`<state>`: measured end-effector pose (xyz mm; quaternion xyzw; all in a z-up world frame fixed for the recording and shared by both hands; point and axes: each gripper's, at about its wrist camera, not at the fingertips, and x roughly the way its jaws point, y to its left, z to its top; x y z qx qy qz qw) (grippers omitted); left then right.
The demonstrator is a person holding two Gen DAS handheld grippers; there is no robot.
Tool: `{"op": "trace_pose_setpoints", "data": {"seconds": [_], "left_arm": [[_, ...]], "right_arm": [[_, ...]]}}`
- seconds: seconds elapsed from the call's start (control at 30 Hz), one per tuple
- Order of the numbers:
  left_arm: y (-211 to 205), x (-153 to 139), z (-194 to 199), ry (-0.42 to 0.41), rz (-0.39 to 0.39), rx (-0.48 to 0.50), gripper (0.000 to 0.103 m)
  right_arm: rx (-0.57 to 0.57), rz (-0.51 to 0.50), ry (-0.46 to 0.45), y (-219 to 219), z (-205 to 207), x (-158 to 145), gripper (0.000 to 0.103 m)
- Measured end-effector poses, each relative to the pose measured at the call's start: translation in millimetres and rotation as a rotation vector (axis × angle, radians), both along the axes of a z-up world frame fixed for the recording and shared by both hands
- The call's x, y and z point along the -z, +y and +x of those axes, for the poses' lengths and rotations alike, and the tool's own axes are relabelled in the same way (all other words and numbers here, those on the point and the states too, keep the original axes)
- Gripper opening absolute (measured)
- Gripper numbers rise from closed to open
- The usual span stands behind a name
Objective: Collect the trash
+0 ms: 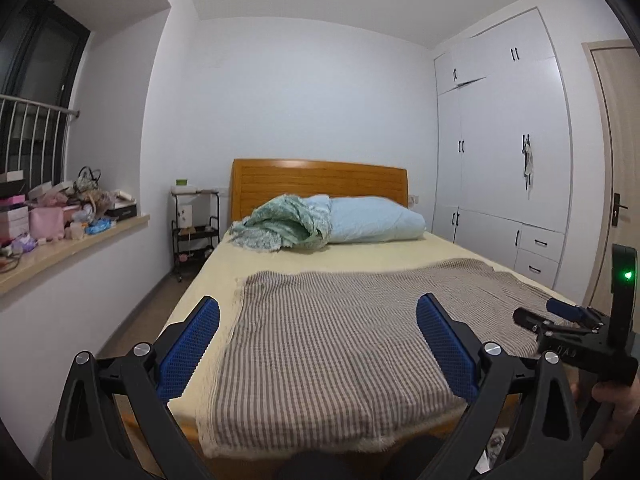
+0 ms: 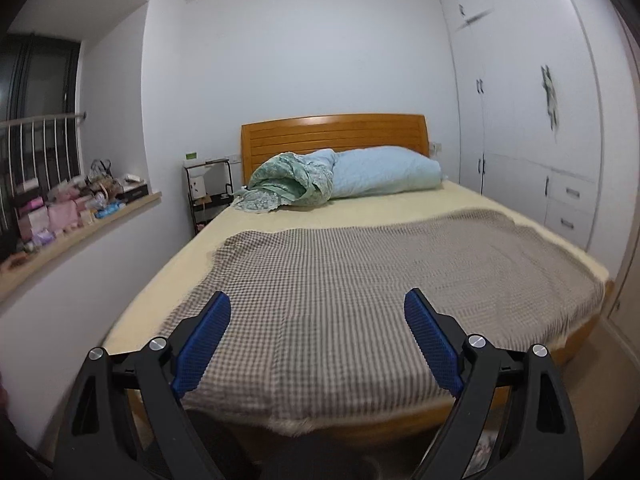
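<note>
I stand at the foot of the bed (image 1: 224, 264) with both tools raised over it, and neither has anything in it: my left gripper (image 1: 318, 312) has its jaws spread wide with only bedding showing between them, and my right gripper (image 2: 317, 308) is just as wide and just as empty. No trash lies on the mattress that I can pick out; the likeliest trash is the heap on the windowsill (image 1: 72, 248) at my left, where a crumpled blue wrapper (image 1: 99, 225) sits near the ledge's front edge among pink boxes (image 1: 46, 222) and a dark bag. Something pale lies on the floor at the foot of the bed, too blurred to name. I judge this a searching step, so the sound way is to slow down, turn towards the sill and settle on one piece before reaching. The wrapper looks thin and crinkly, so it should crush easily between my ribbed blue pads (image 1: 200, 344); the boxes look stiff and square-edged. The checked blanket (image 1: 340, 340) is a soft, loose weave with a frayed hem over a smooth cream sheet, and the headboard (image 1: 320, 184) is glossy slatted wood.
</note>
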<state>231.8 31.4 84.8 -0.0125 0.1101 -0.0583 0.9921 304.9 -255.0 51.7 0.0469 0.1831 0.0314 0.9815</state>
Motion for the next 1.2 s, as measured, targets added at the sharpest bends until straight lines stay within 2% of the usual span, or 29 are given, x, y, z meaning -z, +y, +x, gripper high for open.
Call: {"op": "trace_pose_setpoints", "data": {"seconds": [0.1,0.27,0.33,0.43,0.57,0.73,0.87,1.07,1.2], "left_arm": [[-6,-3,-25,0.009,0.047,-0.027,0.095],[-9,-6,-63,-0.041,0.024,-0.034,0.095],[-11,-5,-77,-0.042,0.015,-0.028,0.095],[-17,2,-99,-0.057,0.011,-0.015,0.095],[-25,18,-121,-0.064,0.054,-0.015,0.095],[-24,40,-154,-0.059,0.054,-0.037,0.095],[-20,44,-166,-0.053,0.039,-0.039,0.095],[-13,42,-186,-0.077,0.02,-0.049,0.095],[-11,42,-195,-0.103,0.053,-0.079,0.095]], "right_arm": [[0.026,0.001,-0.025,-3,-27,0,0.089],[0.029,0.075,-0.05,-11,-70,2,0.09],[0.037,0.081,-0.023,-10,-83,6,0.09],[0.067,0.042,0.037,-7,-101,14,0.09],[0.084,0.037,0.029,-5,-132,23,0.09],[0.101,0.009,-0.001,7,-168,34,0.09],[0.121,-0.044,-0.058,17,-189,36,0.09],[0.108,-0.068,-0.077,23,-201,34,0.09],[0.096,-0.058,-0.089,23,-207,30,0.09]]}}
